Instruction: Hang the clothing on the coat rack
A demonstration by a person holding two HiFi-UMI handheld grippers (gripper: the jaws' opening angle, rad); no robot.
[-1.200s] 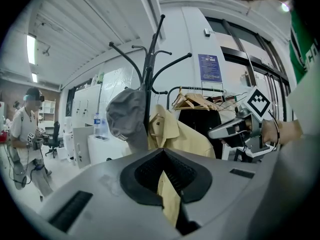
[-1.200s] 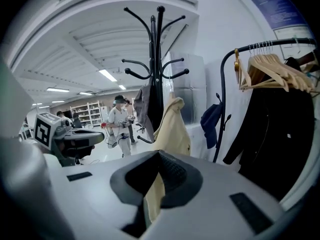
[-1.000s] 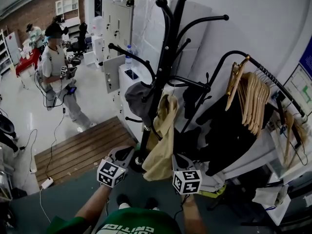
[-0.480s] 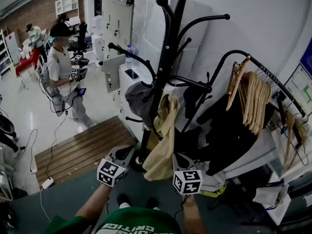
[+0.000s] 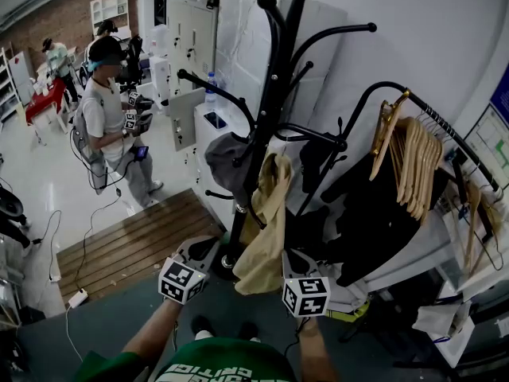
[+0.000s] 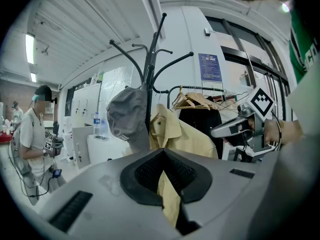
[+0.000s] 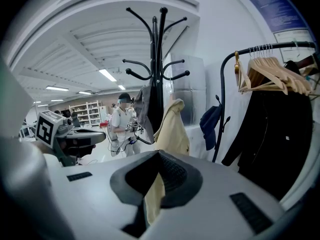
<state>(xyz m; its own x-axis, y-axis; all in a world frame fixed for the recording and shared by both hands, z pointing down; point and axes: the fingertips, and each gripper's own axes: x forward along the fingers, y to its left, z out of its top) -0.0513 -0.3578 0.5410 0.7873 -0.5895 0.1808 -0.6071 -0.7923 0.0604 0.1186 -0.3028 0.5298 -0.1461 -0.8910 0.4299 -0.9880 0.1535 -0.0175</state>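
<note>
Your left tool [image 6: 165,184] is clenched on a fold of the yellow shirt [image 5: 266,229], the cloth pinched between its black pads and running down out of the jaws. Your right tool [image 7: 152,184] grips the same shirt the same way, with a strip of yellow fabric caught in its closed jaws. Both tools sit low and close together at the shirt's bottom hem, marker cubes facing up, one on each side of the cloth. Your left forearm [image 5: 151,337] and right forearm [image 5: 314,356] are bare, reaching forward and slightly inward.

The shirt rises from the tools to the black coat rack [image 5: 274,94], its collar end up against the pole among the lower hooks, just beside a grey cap [image 5: 227,161] hung there. To the right, wooden hangers [image 5: 409,161] and a black coat [image 5: 374,213] hang on a rail. Well apart at the left, a person [image 5: 111,126] stands on the pale floor.
</note>
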